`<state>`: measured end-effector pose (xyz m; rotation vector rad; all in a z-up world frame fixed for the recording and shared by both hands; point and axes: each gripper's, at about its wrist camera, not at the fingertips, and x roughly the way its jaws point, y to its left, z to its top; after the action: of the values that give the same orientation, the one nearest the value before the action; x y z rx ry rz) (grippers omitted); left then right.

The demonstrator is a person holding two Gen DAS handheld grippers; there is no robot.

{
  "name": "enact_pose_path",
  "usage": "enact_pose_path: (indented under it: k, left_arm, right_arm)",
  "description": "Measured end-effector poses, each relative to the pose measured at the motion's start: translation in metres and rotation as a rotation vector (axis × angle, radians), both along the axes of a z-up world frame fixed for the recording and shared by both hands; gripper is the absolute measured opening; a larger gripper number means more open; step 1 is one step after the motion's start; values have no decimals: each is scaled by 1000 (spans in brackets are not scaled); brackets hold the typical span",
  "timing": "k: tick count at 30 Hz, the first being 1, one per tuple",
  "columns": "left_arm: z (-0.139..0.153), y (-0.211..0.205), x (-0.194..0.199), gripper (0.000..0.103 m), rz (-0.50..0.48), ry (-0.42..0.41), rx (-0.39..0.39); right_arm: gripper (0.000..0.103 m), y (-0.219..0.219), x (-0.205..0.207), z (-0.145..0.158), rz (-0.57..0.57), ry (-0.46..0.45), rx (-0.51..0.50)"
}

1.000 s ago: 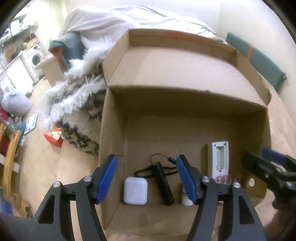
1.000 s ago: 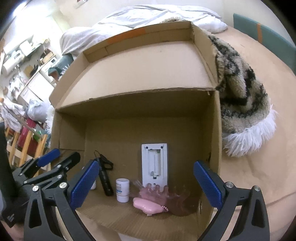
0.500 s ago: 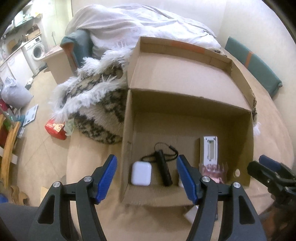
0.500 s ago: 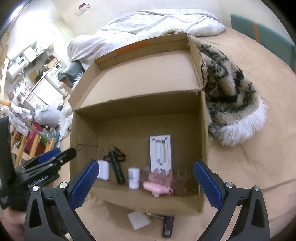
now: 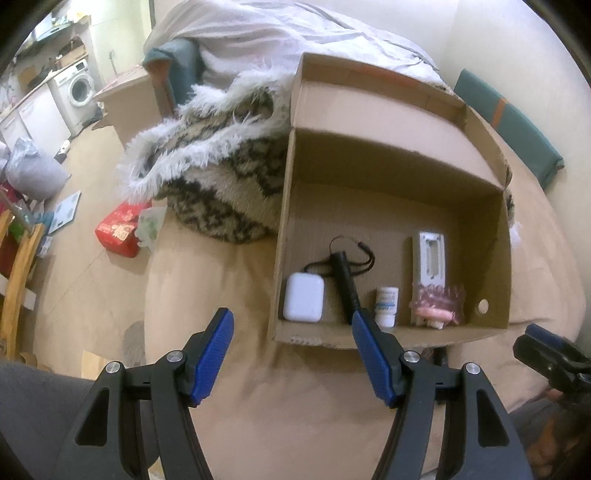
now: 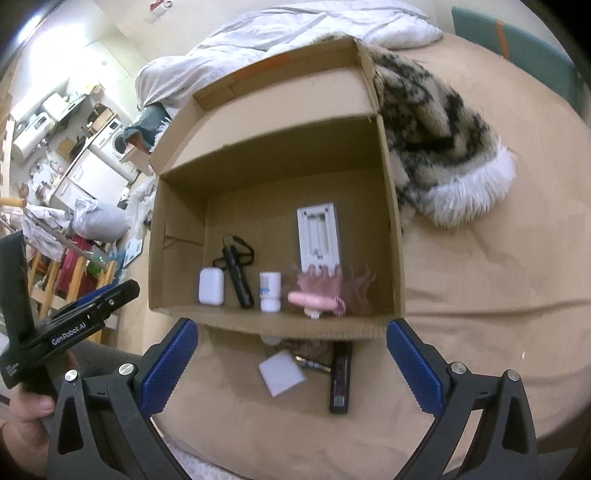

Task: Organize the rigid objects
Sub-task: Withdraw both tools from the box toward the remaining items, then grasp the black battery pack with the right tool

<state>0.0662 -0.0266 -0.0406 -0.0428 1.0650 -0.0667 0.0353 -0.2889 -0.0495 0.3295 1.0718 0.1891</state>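
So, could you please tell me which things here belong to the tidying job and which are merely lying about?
Job: cardboard box; inside it white case, black flashlight, small bottle; outside it white square, black bar.
Lying about: furry blanket, duvet, red packet.

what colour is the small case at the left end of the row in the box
White; the case shows best in the left wrist view.
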Motion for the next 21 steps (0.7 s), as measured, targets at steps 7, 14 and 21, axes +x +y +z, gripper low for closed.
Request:
enact_pose_path:
  k: [7, 14, 21]
  left_arm:
    - [-21, 8, -3, 64, 36, 25, 26]
    - [-28, 13, -3, 64, 51, 56, 4]
    - [-31, 12, -2, 64, 46, 77, -16]
  right_arm:
    - [103, -14, -11, -20, -57, 48, 6]
    - [103, -28, -9, -39, -127, 123, 27]
    - [103, -30, -1, -70, -129, 261, 81]
